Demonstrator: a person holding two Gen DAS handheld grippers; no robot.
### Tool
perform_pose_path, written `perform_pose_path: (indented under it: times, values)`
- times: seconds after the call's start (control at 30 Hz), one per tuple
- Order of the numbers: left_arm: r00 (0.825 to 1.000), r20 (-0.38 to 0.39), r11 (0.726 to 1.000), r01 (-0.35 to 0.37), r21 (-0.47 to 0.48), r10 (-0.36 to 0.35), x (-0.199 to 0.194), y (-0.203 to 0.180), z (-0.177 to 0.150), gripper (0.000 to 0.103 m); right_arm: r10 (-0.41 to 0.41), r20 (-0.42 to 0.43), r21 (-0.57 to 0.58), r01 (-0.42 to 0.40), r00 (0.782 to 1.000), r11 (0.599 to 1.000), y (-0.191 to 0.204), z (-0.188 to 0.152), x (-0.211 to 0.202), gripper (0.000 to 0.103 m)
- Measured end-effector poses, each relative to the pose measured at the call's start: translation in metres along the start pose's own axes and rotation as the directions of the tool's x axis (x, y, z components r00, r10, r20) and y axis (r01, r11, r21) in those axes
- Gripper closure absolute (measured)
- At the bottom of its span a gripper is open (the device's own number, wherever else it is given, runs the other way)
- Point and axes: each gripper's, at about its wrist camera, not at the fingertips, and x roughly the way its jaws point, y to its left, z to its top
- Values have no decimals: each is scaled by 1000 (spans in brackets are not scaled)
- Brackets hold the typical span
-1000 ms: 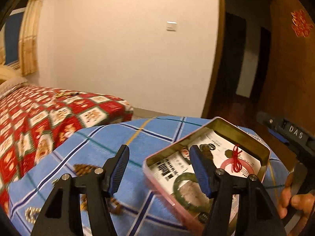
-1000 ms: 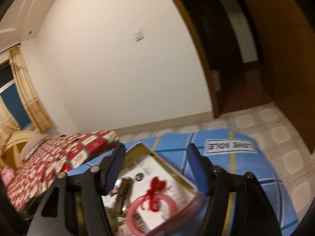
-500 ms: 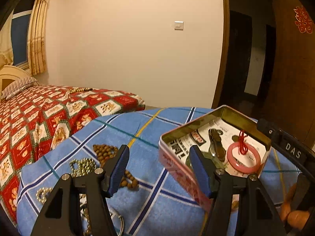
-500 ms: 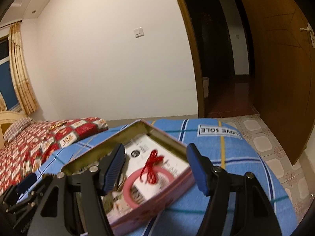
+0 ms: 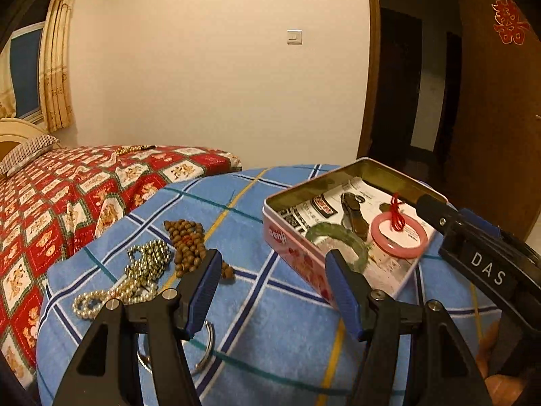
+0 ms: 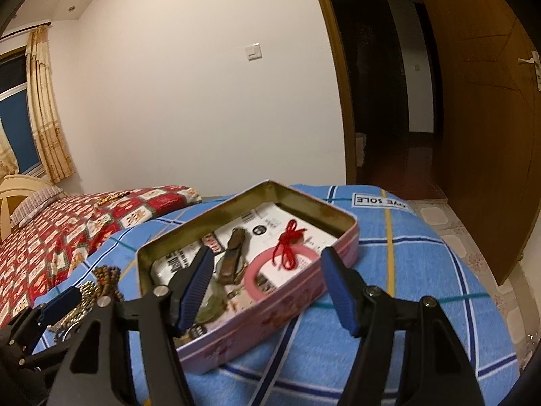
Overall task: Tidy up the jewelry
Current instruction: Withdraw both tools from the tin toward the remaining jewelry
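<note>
An open pink tin point(image 5: 282, 228) lies on a blue checked cloth point(image 5: 270, 321). Inside are a green bangle point(image 5: 338, 237), a pink bangle point(image 5: 399, 240) tied with red string, and a brown clip point(image 5: 353, 215). Left of the tin lie brown beads point(image 5: 187, 240), a gold bead chain point(image 5: 142, 265) and a silver ring point(image 5: 208, 341). My left gripper point(image 5: 272, 291) hovers open over the cloth beside the tin's near corner. My right gripper point(image 6: 267, 291) stands open over the tin's point(image 6: 351, 237) near wall, above the pink bangle point(image 6: 267, 279), with nothing between its fingers.
A bed with a red patterned cover point(image 5: 67, 196) runs along the left. Behind stand a pale wall, a dark doorway point(image 6: 382, 101) and a brown door point(image 6: 490, 135). Tiled floor point(image 6: 456, 233) lies past the cloth's right edge. One right gripper finger point(image 5: 436, 211) reaches over the tin's far right corner.
Both views have drawn back and levelled out. The beads, chain and ring have come into the left view, and the tin now sits lower and further left in the right view.
</note>
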Motion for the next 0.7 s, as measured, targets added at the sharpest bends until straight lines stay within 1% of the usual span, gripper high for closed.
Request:
perform_pose_path:
  times: [0.17, 0.33, 0.47, 0.53, 0.57, 0.67, 0.7]
  values:
    - [1000, -25, 999, 17, -34, -18, -6, 8, -7, 39, 6, 6, -30, -6, 1000, 1000, 11, -4, -6, 34]
    - [998, -56, 998, 16, -61, -19, -15, 24, -15, 39, 28, -3, -41, -28, 1000, 999, 19, -11, -10, 34]
    - [998, -64, 994, 14, -107, -21, -30, 53, -19, 39, 63, -21, -39, -64, 998, 997, 26, -15, -14, 34]
    - [997, -71, 986, 25, -165, -38, -37, 73, -21, 39, 87, -34, -34, -89, 996, 995, 32, -18, -15, 34]
    - [997, -71, 985, 12, -174, -25, -40, 82, -22, 39, 103, -44, -32, -104, 994, 994, 35, -19, -15, 34]
    - [993, -88, 984, -95, -152, 83, -48, 102, -24, 39, 159, -76, -34, -162, 984, 986, 50, -25, -15, 34]
    - [990, -92, 982, -117, -149, 103, -50, 109, -25, 39, 175, -87, -37, -179, 981, 983, 54, -26, -15, 34]
